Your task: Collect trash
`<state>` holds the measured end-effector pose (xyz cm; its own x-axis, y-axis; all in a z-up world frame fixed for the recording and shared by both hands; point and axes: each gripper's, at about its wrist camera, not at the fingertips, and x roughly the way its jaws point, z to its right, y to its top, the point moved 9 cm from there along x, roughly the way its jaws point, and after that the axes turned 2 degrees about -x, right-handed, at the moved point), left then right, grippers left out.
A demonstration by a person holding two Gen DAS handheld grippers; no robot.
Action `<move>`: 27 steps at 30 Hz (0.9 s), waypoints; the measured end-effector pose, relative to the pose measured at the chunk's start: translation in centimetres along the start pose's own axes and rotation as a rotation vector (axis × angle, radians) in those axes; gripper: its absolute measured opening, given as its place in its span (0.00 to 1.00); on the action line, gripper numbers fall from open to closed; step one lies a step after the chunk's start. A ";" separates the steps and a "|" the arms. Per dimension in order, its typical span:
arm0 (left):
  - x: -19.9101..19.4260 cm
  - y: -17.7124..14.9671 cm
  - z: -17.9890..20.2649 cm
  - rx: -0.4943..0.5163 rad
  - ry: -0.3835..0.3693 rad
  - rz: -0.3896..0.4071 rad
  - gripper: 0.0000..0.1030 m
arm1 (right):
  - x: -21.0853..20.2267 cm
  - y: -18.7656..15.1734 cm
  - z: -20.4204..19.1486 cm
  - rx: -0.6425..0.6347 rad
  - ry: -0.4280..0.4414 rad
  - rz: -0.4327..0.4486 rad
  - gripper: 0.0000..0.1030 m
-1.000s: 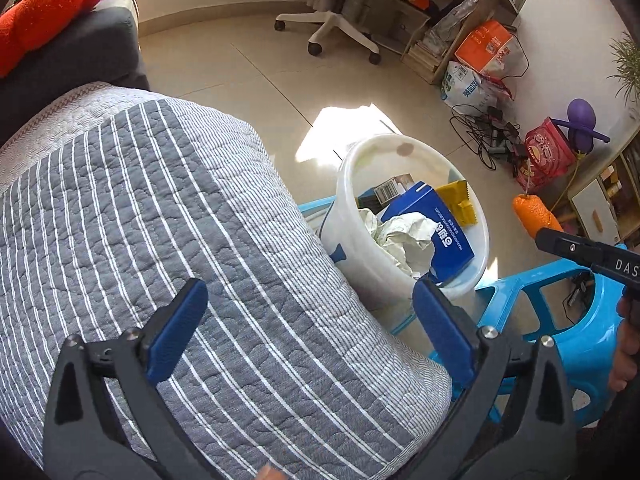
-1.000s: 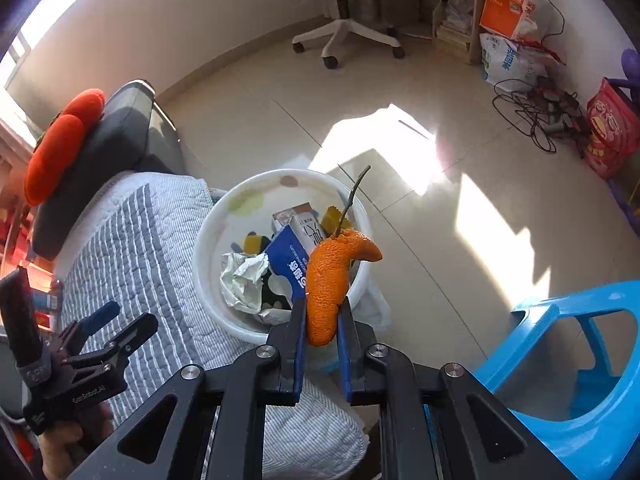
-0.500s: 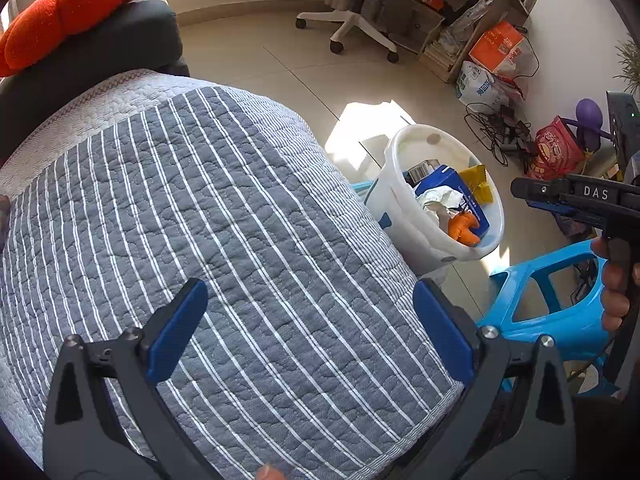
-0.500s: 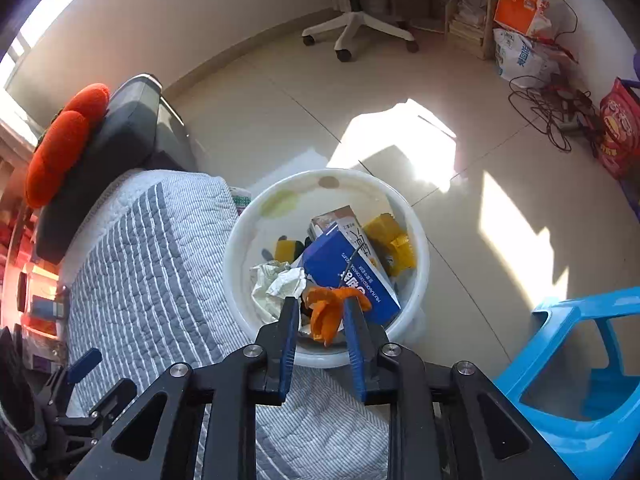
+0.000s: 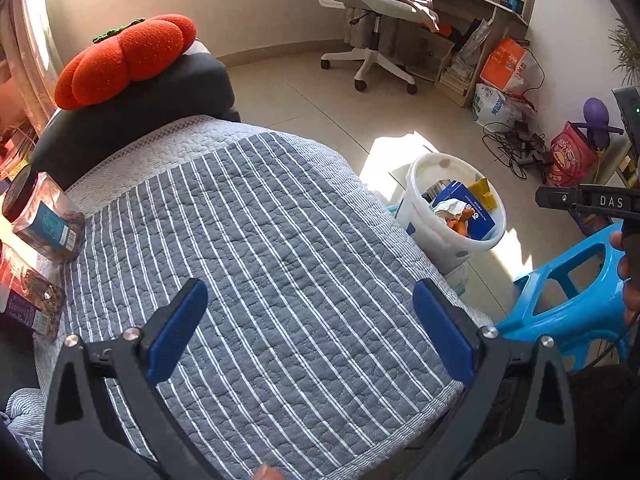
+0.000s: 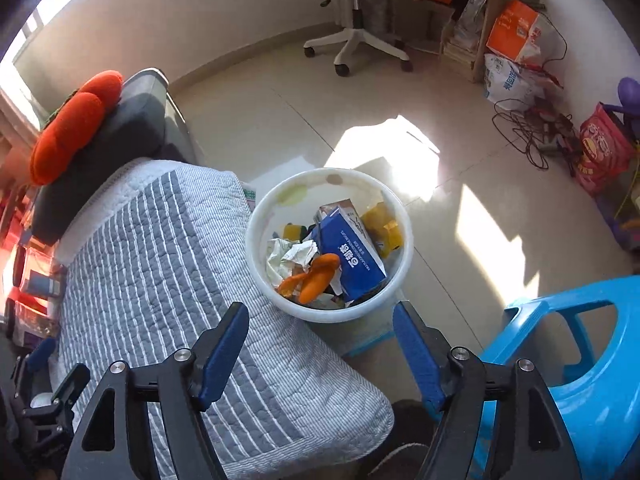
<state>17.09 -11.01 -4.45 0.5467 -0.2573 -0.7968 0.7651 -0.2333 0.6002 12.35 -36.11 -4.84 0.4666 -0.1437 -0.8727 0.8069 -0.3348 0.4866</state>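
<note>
1. Right gripper, jaws opening and empty, hangs above the near rim of the white bin.
2. Orange peel lies inside the bin.
3. Left gripper, open, hangs over the striped quilt.

Quilted bed middle is wide open; 2 snack packs crowd its left edge, trash bucket hugs its right.
</note>
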 end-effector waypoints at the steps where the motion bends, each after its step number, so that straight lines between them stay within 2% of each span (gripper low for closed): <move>1: -0.8 -0.2 -0.2 -0.001 0.004 0.009 0.99 | -1.1 -0.2 -0.3 -0.019 -0.015 0.021 0.83; 4: -2.9 -1.3 -0.3 -0.005 0.010 0.017 0.99 | -4.3 -1.5 -1.4 -0.071 -0.043 0.077 0.87; 6: -4.3 -2.5 -0.4 -0.012 0.031 0.025 0.99 | -6.3 -3.0 -2.1 -0.095 -0.042 0.110 0.99; 15: -8.5 -7.7 -0.8 -0.031 0.167 0.089 0.99 | -10.6 -12.0 -5.2 -0.170 -0.039 0.210 1.00; 23: -8.5 -10.7 -2.1 -0.140 0.174 0.118 0.99 | -10.4 -15.2 -4.5 -0.120 -0.086 0.343 1.00; 27: -8.6 -10.8 -2.0 -0.135 0.192 0.128 0.99 | -8.5 -15.7 -4.2 -0.133 -0.121 0.286 1.00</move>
<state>4.81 -4.37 -4.22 0.6869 -0.0912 -0.7210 0.7167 -0.0796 0.6928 -2.84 -25.75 -4.88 0.6412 -0.3263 -0.6945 0.6933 -0.1416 0.7066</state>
